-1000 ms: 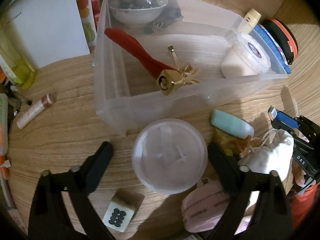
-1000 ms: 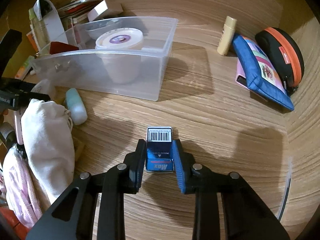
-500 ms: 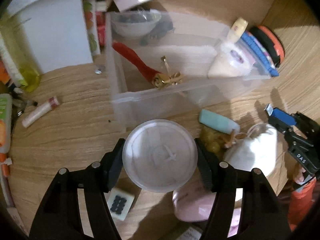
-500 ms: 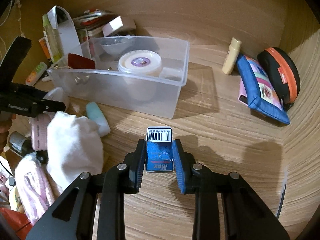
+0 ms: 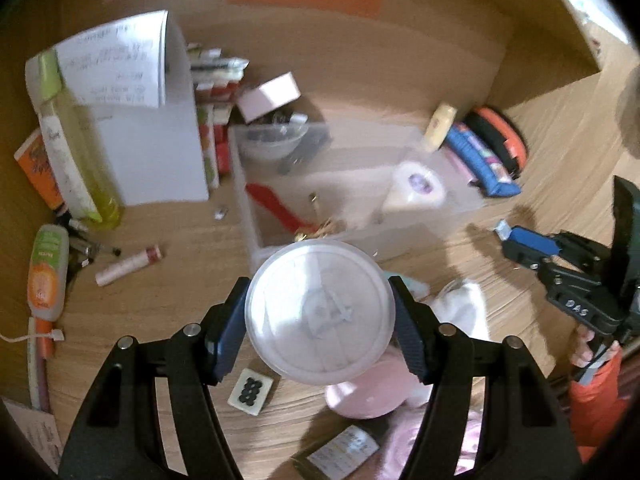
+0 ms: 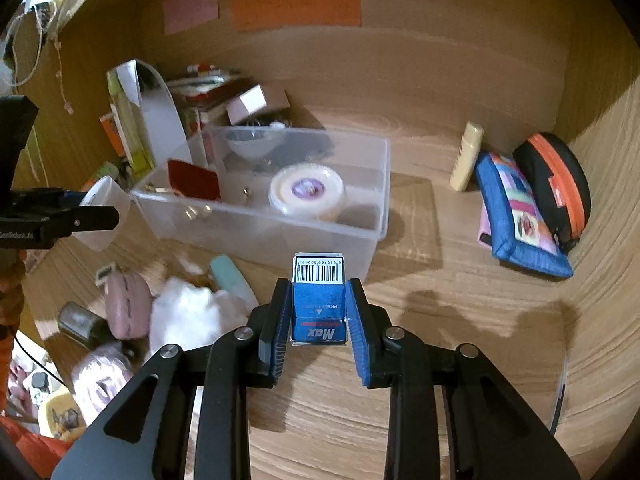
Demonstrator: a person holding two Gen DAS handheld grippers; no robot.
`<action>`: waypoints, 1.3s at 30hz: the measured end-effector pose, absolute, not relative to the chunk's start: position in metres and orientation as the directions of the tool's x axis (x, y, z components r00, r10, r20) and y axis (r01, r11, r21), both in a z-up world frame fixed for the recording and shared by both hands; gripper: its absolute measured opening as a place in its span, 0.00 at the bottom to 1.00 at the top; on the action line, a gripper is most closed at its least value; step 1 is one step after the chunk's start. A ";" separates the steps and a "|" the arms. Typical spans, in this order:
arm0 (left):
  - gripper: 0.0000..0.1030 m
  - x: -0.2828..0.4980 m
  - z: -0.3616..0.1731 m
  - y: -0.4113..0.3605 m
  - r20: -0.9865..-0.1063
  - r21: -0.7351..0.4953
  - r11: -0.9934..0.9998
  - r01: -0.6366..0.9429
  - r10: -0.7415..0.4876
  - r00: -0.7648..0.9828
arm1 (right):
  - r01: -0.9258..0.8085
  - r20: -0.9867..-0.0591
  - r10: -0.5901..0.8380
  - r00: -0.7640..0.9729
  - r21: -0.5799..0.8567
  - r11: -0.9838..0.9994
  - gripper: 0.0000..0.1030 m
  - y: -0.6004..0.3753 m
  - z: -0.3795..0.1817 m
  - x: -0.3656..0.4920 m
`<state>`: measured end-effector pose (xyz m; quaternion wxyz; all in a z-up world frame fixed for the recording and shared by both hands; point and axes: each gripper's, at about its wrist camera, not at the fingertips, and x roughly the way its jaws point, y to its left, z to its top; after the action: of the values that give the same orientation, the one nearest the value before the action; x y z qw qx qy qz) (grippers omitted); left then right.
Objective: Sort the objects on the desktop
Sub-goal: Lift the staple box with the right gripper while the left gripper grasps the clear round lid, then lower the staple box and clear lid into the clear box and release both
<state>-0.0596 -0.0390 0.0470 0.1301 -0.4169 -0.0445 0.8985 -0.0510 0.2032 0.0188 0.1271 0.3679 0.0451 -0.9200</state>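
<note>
My left gripper [image 5: 320, 320] is shut on a round translucent plastic cup [image 5: 320, 312] and holds it in the air, near the left end of the clear plastic bin [image 5: 256, 240]. The cup also shows in the right wrist view [image 6: 105, 212]. My right gripper [image 6: 319, 312] is shut on a small blue Max box [image 6: 319, 300] with a barcode, raised above the desk in front of the bin [image 6: 376, 208]. The bin holds a white lidded tub [image 6: 306, 194], a red case [image 6: 194, 180] and a small bowl [image 6: 252, 144].
On the desk lie a white cloth pouch [image 6: 188, 312], a mint tube [image 6: 234, 280], a pink pouch [image 6: 128, 304], a domino tile [image 5: 251, 391] and a lip balm [image 5: 128, 266]. A blue pouch [image 6: 516, 216], an orange-black case [image 6: 556, 184] and a cream bottle [image 6: 466, 156] sit at right. Bottles and papers stand at left.
My left gripper closed on the cup and lifted it off the desk. My right gripper rose with the blue box held; both views now look from higher up.
</note>
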 end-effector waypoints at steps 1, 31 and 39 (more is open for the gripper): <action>0.64 -0.062 0.049 -0.035 -0.728 -0.202 -0.959 -0.200 0.284 -0.625 | 0.268 -0.684 -0.203 -0.701 0.011 -0.963 0.24 0.203 0.021 -0.052; 0.64 -0.169 0.033 -0.023 -0.707 -0.285 -0.947 -0.152 0.314 -0.634 | 0.363 -0.706 -0.278 -0.652 0.032 -0.931 0.24 0.126 0.022 -0.148; 0.64 -0.182 0.013 -0.020 -0.735 -0.261 -0.952 -0.157 0.302 -0.608 | 0.387 -0.731 -0.270 -0.626 0.009 -0.922 0.24 0.113 0.012 -0.161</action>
<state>-0.1822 -0.0195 0.0133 0.1286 -0.4239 -0.0854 0.8925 -0.1613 0.1132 0.0120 0.1826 0.3918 0.0747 -0.8987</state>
